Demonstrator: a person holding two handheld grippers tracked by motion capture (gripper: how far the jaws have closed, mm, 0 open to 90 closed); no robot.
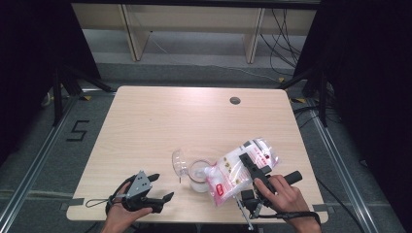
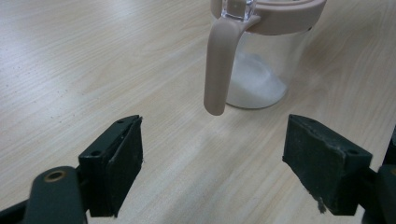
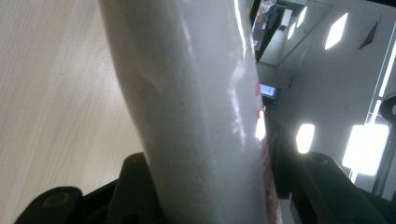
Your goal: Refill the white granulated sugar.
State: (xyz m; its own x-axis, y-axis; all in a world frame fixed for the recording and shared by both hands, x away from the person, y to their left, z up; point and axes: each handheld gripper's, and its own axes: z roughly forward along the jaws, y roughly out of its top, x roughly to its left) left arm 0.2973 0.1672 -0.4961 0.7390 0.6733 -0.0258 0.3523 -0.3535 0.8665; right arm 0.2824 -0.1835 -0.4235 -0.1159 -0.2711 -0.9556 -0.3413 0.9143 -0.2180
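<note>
A clear plastic bag (image 1: 238, 170) of white powder with red print hangs tilted over a clear jar (image 1: 198, 175), its lower corner at the jar's mouth. My right gripper (image 1: 253, 164) is shut on the bag, whose white bulk (image 3: 196, 116) fills the space between both jaws. The jar (image 2: 261, 70) holds some white powder, has a pinkish rim and handle (image 2: 218, 70), and its clear lid (image 1: 179, 163) stands flipped open to the left. My left gripper (image 1: 162, 187) rests on the table left of the jar, open, with bare wood between its pads (image 2: 126, 158).
The wooden table (image 1: 160, 121) has a round cable hole (image 1: 235, 100) at the back right. Both hands sit near the front edge. Shelving legs and cables stand on the floor beyond the table.
</note>
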